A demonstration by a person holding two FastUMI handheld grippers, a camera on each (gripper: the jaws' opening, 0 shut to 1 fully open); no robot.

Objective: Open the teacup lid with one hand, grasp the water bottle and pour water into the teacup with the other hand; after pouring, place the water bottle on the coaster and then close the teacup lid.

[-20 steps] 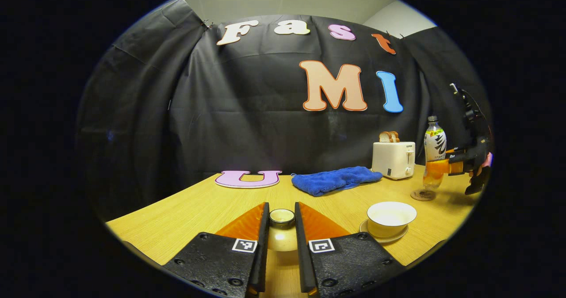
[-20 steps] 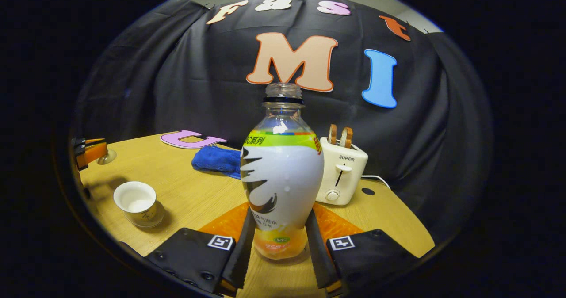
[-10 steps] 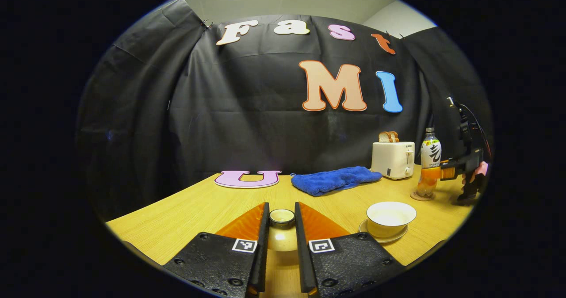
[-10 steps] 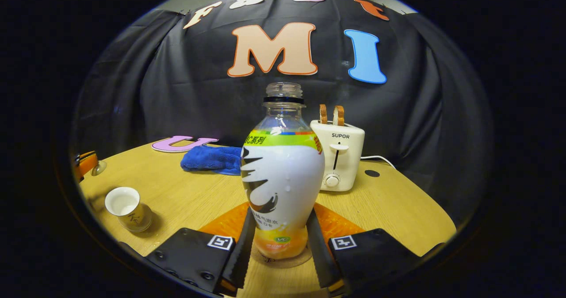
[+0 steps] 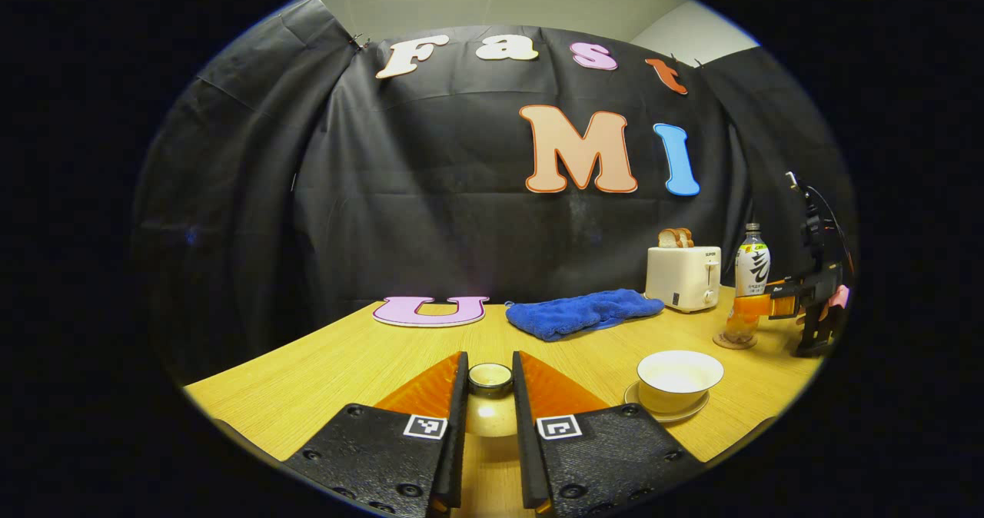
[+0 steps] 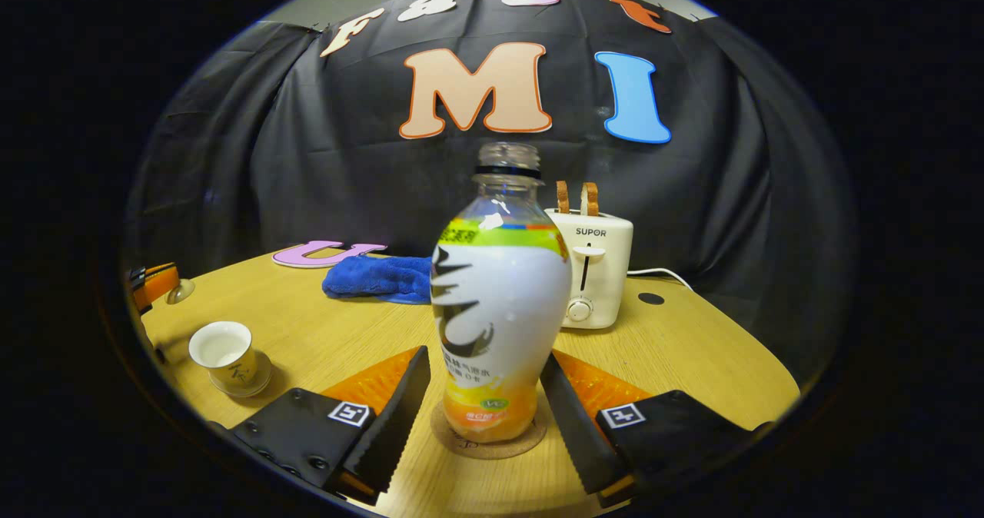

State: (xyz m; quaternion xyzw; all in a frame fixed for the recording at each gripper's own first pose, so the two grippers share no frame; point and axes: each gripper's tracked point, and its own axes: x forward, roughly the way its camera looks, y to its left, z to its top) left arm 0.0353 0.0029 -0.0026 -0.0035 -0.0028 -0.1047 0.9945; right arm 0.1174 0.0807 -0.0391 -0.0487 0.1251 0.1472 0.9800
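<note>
**Bottle upright on coaster, lid held off the cup**

Bottle standing on the coaster, long axis vertical, uncapped mouth pointing straight up, label facing the right gripper view. Also seen far off in the left gripper view, upright on the coaster.

Right gripper spread wide, a finger on each side of the bottle's base and clear of it, gaps visible on both sides; released. Same gripper seen in the left gripper view level with the bottle's lower part, with a bit of hand behind it.

Left gripper clenched on the lid, both fingers pressed against it, knob end pointing away from the camera, held above the table.

Relative to the bottle, in the right gripper view: cup well to the left and open, sitting on its saucer; cloth behind and left; toaster just behind and right, two slices sticking up. Left gripper's tip at the far left edge beyond the cup.
</note>
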